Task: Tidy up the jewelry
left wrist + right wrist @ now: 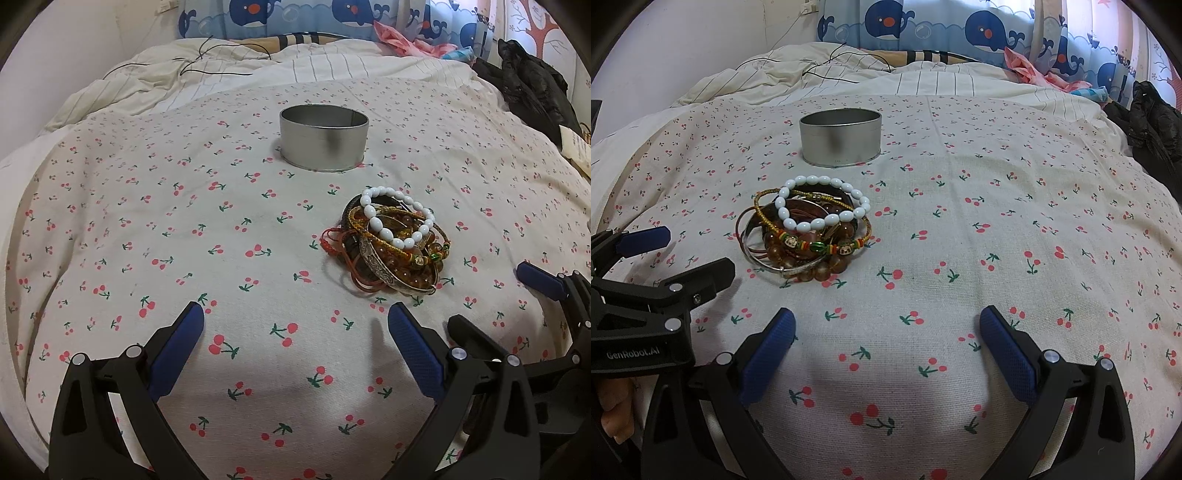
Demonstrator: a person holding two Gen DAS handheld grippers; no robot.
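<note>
Bracelets (391,247) lie in a loose heap on the cherry-print bedspread (184,229) of a bed, a white bead bracelet (822,203) on top, with amber beads, a silver bangle, red cords and braided yellow bands tangled beneath it. Beyond the heap, a little apart from it, stands a round metal tin (324,142), open at the top; what it holds cannot be seen from either view. The left gripper (295,328) hovers low over the bedspread just short of the heap, its jaws spread wide and holding nothing. The right gripper (886,328) sits beside it, likewise low, its jaws wide and empty, with the heap ahead and to its left. Each gripper shows at the edge of the other's view. At the head of the bed a striped quilt (923,85) lies rumpled, with a thin black cable (207,64) across it, and a whale-patterned curtain (942,26) hangs behind. A black jacket (532,85) rests at the bed's right edge.
</note>
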